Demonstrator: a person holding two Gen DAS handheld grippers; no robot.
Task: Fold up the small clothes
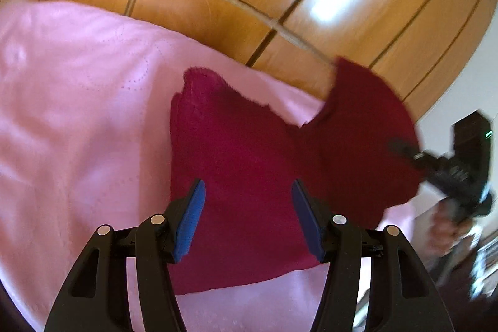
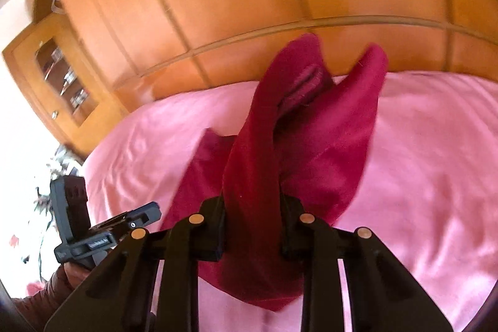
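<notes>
Pink bed sheet (image 2: pixel 435 145) carries the red garment (image 1: pixel 242 164). Your right claw (image 2: pixel 252 232) is clamped on its raised edge at 6 o'clock; your left claw (image 1: pixel 247 217) hangs half open, empty. Risk: bunched cloth slipping, skewing the fold.

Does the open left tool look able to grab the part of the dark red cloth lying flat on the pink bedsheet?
Probably yes: the left tool is open right above the dark red cloth on the pink bedsheet, nothing between. The right tool lifts only the other end.
</notes>
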